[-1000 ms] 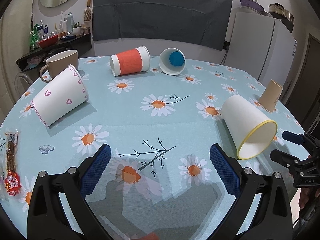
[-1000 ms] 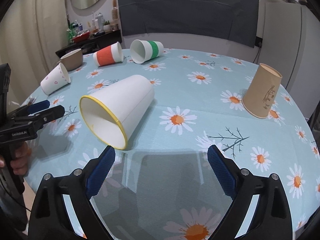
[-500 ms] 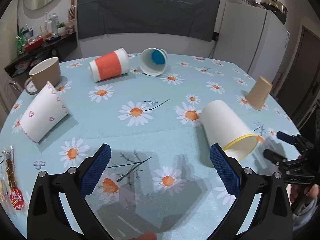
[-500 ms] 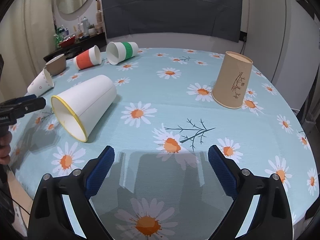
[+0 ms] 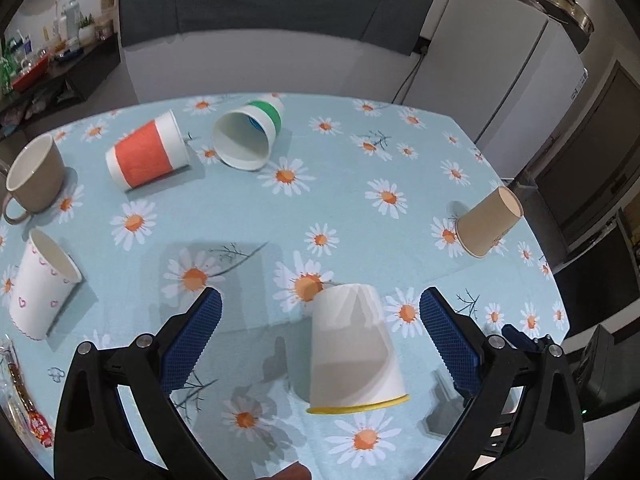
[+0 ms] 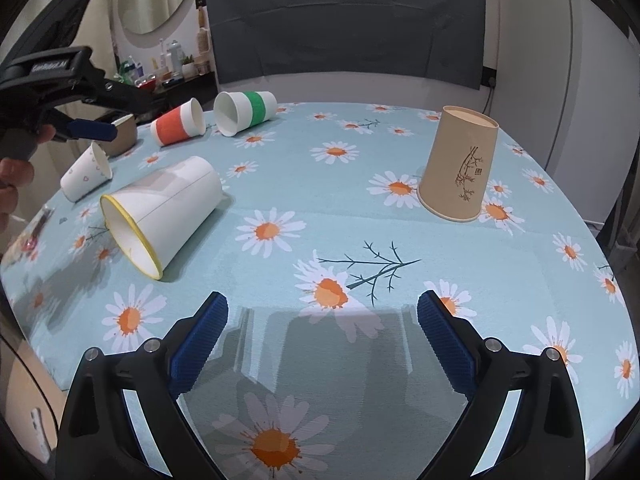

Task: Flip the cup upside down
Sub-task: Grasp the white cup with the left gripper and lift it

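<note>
A white paper cup with a yellow rim [image 5: 354, 348] lies on its side on the daisy tablecloth; it also shows in the right wrist view [image 6: 164, 210]. My left gripper [image 5: 320, 340] is open and hovers above it, the cup lying between its blue pads, not touching. My right gripper [image 6: 322, 340] is open and empty over the near table edge, to the right of the cup. The left gripper shows raised at the left of the right wrist view [image 6: 86, 128].
A brown paper cup [image 6: 460, 164] stands upside down at the right. An orange-banded cup [image 5: 146, 156], a green-banded cup [image 5: 246, 138] and a hearts cup [image 5: 42, 290] lie on their sides. A brown mug [image 5: 34, 178] stands far left. A snack packet [image 5: 24, 408] lies at the left edge.
My left gripper has risen and swung right, so the yellow-rimmed cup now lies between its fingers. My right gripper has drawn to the right, away from the cup.
</note>
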The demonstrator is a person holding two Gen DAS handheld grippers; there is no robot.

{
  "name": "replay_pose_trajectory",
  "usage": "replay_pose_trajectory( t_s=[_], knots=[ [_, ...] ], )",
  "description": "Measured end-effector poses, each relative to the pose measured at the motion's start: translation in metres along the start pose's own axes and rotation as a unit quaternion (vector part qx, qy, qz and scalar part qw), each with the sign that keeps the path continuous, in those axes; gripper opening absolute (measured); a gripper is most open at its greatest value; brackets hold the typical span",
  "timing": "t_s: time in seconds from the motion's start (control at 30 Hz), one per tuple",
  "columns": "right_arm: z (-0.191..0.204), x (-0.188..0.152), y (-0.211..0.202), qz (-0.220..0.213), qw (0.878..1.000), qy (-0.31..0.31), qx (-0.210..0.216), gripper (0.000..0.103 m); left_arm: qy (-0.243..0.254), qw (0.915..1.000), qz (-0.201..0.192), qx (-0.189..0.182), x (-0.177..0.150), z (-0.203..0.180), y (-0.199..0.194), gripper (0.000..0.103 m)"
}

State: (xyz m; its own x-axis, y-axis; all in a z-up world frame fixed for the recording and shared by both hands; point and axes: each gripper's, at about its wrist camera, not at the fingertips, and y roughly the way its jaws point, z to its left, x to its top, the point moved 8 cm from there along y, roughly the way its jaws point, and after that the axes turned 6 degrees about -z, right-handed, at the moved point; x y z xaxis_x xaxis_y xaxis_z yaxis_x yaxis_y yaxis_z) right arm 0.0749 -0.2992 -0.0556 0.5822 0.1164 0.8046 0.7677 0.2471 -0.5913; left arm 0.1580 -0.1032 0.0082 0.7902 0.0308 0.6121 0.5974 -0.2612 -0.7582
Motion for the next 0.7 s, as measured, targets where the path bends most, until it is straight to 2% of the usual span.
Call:
replay_pose_trajectory(
  t_s=[0.13, 0.27, 0.47, 0.53, 0.57, 0.63, 0.67, 0.7],
  knots=[
    [-0.006, -0.001, 0.001, 0.000, 1.000, 0.011, 0.004, 0.092, 0.019, 0.9982, 0.056, 0.010, -0.001, -0.013, 0.017, 0.097],
    [-0.010, -0.002, 0.001, -0.001, 1.000, 0.017, 0.006, 0.092, 0.015, 0.9935, 0.112, 0.016, -0.006, -0.020, 0.033, 0.097],
    [-0.015, -0.003, 0.001, -0.002, 0.999, 0.031, 0.012, 0.092, 0.043, 0.9788, 0.199, 0.024, -0.021, -0.032, 0.060, 0.095],
    [-0.018, -0.003, 0.000, -0.006, 0.999, 0.040, 0.015, 0.092, 0.054, 0.9747, 0.213, 0.043, -0.023, -0.032, 0.065, 0.081],
    [-0.018, -0.003, 0.000, -0.007, 0.999, 0.044, 0.017, 0.092, 0.064, 0.9722, 0.219, 0.052, -0.025, -0.032, 0.067, 0.078],
    [-0.020, -0.003, -0.001, -0.008, 0.999, 0.049, 0.019, 0.092, 0.074, 0.9691, 0.228, 0.057, -0.027, -0.032, 0.072, 0.061],
    [-0.021, -0.003, -0.002, -0.010, 0.998, 0.051, 0.019, 0.092, 0.075, 0.9675, 0.235, 0.057, -0.029, -0.032, 0.074, 0.057],
    [-0.021, -0.003, -0.002, -0.011, 0.998, 0.051, 0.020, 0.092, 0.073, 0.9677, 0.235, 0.056, -0.028, -0.031, 0.075, 0.057]
  ],
)
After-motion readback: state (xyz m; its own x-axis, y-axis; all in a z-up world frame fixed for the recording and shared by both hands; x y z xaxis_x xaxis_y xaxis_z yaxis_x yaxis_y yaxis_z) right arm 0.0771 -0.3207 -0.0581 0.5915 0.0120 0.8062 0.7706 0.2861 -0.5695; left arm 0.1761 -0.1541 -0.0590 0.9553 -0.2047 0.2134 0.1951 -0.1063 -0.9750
